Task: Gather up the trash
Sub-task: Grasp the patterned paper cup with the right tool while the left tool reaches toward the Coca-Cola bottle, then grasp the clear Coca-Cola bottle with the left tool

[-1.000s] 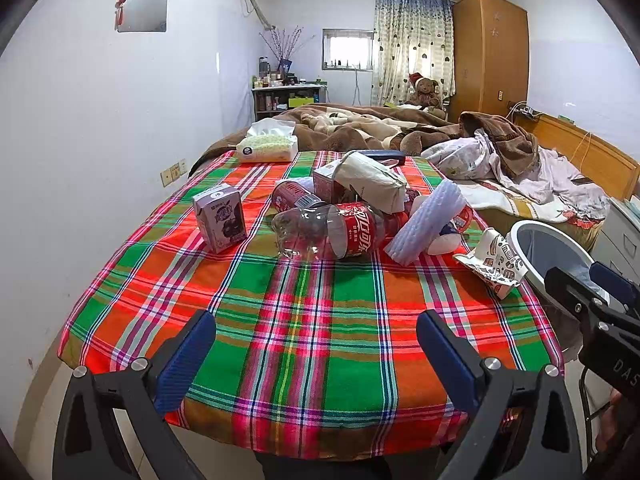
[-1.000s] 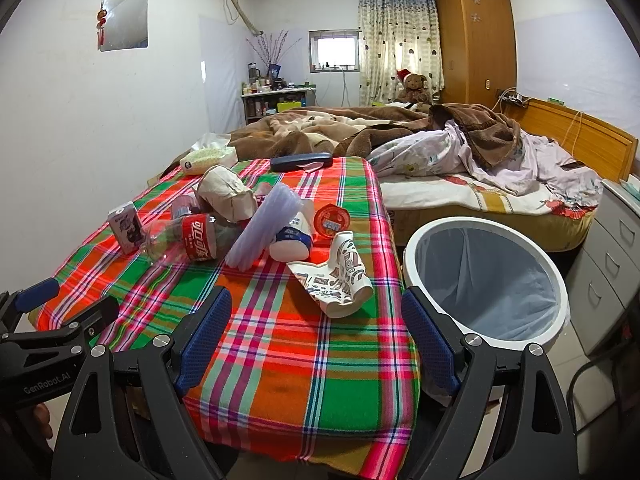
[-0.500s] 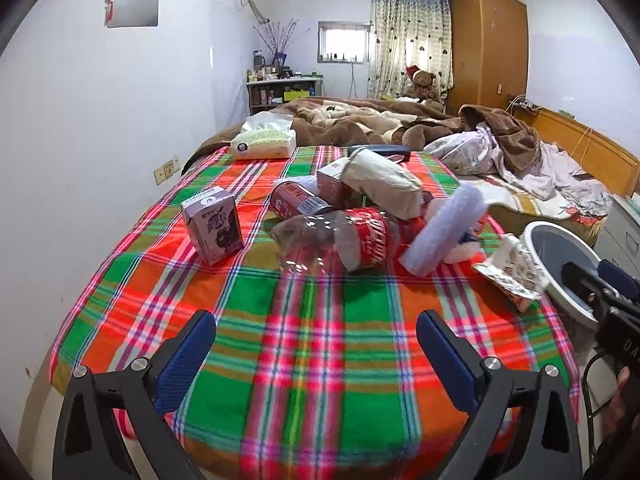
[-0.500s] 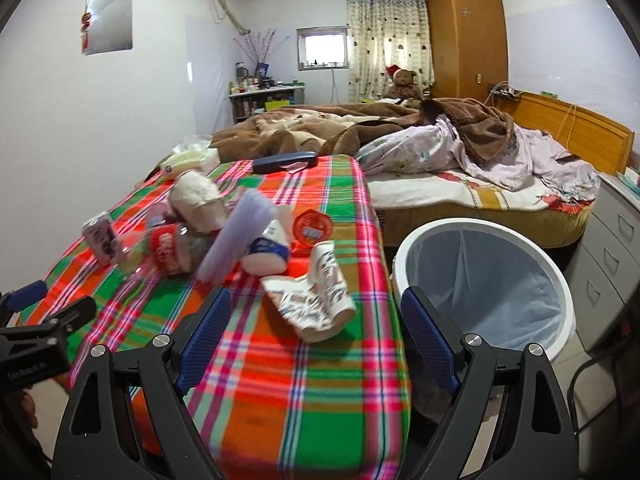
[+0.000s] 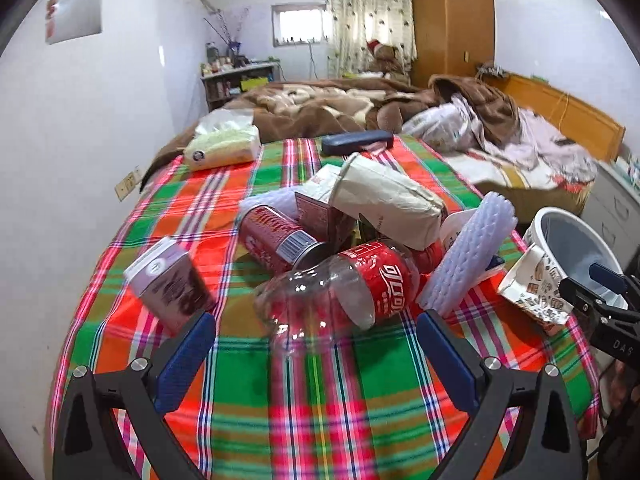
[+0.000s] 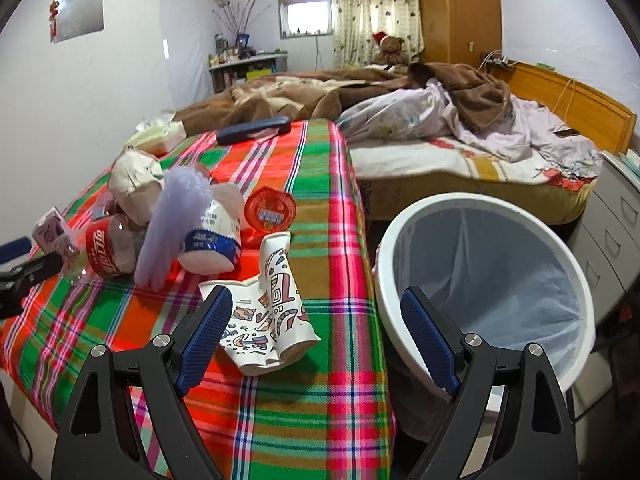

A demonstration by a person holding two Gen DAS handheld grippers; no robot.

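Left wrist view: left hand-held gripper [image 5: 314, 350] is spread wide over the plaid bench [image 5: 320, 420], both blue pads empty, nothing between them.
Straight ahead of it: clear plastic bottle [image 5: 340, 288] with a red label lies on its side, just beyond the fingertips.
Left of the bottle: small purple carton [image 5: 170, 284], tilted, near the left pad.
Behind the bottle: red can [image 5: 280, 238] on its side, touching a brown-red box [image 5: 320, 216], with a crumpled white paper bag [image 5: 386, 200] lying on top of the pile.
Right of the bottle: white ridged foam piece [image 5: 468, 256] leans across the heap.
Far end of the bench: tissue pack [image 5: 222, 148] and a dark case [image 5: 357, 142], well apart from the pile.
Right wrist view: right hand-held gripper [image 6: 316, 338] is also spread, holding nothing, hovering over the bench's near right edge.
Between its pads: crushed patterned paper cup [image 6: 272, 312] lies flat on the cloth, its left edge by the left pad.
Beyond the cup: white tub with a blue band [image 6: 212, 240] on its side, and a red round lid [image 6: 270, 210] just beside it.
Bin: white trash bin [image 6: 404, 232] with a pale liner stands on the floor, close against the bench's right side; no trash shows in the visible part of the liner.
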